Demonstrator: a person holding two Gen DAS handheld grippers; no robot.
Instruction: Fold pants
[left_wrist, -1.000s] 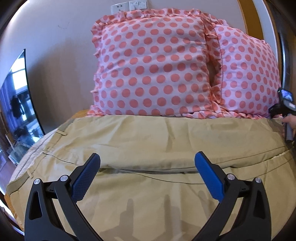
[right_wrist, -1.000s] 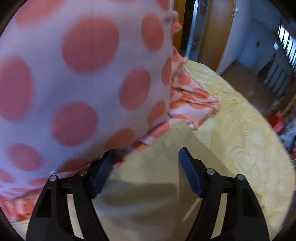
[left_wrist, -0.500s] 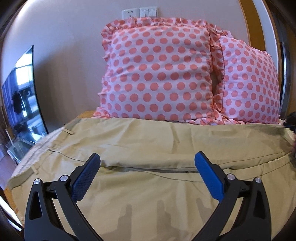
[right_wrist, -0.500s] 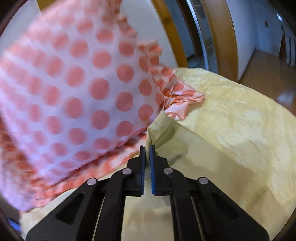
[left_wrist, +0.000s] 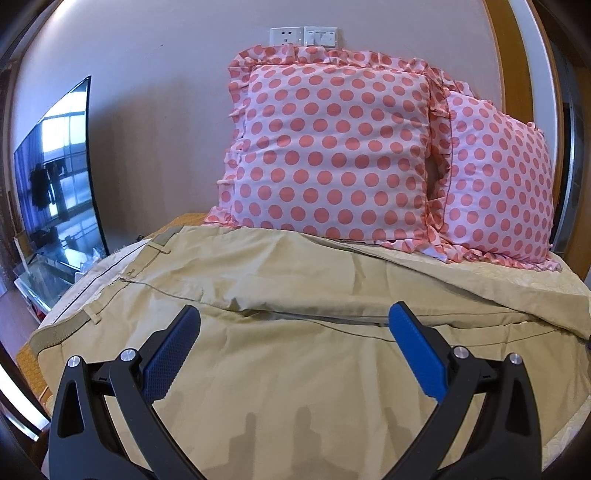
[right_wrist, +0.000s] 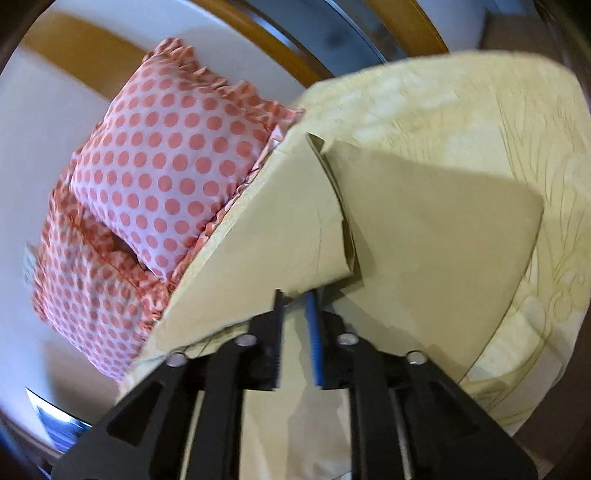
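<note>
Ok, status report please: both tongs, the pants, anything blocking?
Left tongs open, above pants. Right tongs shut on pants hem, lifted. Polka-dot pillows lie at far edge, touching pants.

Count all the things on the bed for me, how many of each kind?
Spotty pink pillows: 2
Tan pants: 1
Grippers: 2, the left gripper open, the right gripper pinching the pants
Total: 5

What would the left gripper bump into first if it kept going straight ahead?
Probably the khaki pants: the open left gripper hovers low over them. Farther along stands the polka-dot pillow, though depth is hard to judge.
</note>
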